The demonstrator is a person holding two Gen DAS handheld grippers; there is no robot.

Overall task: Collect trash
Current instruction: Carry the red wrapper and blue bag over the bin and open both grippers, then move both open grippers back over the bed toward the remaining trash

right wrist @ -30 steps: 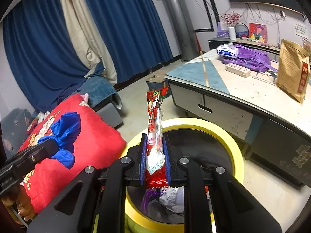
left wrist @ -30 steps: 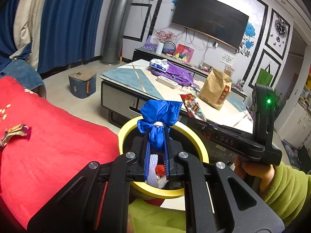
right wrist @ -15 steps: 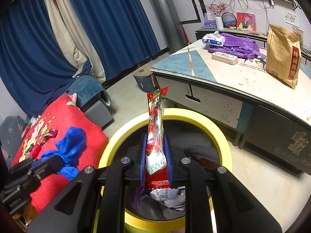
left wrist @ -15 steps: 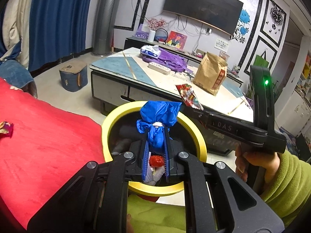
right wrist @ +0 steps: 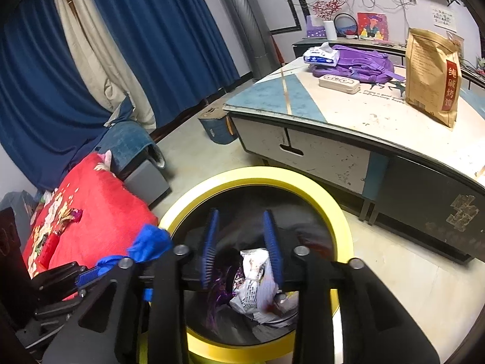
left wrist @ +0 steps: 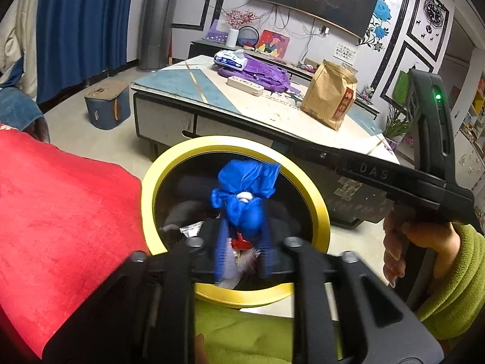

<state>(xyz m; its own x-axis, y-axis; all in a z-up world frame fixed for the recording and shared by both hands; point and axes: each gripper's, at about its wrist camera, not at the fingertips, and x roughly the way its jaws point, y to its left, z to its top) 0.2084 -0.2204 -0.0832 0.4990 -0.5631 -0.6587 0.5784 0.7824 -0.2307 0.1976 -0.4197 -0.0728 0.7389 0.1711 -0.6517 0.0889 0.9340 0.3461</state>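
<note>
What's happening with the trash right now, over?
Left tool opening, blue bag between pads. Right tool opening, empty. Both over yellow bin. Nothing blocking.

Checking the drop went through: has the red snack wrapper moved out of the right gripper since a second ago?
Yes. The right gripper, fingers opening, is empty above the yellow-rimmed bin; the wrapper has left it, presumably dropped inside.

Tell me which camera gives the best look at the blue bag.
The left wrist view: the blue bag sits centred, whole, between the opening left claw above the yellow bin. The right wrist view catches only a part at its left edge.
</note>
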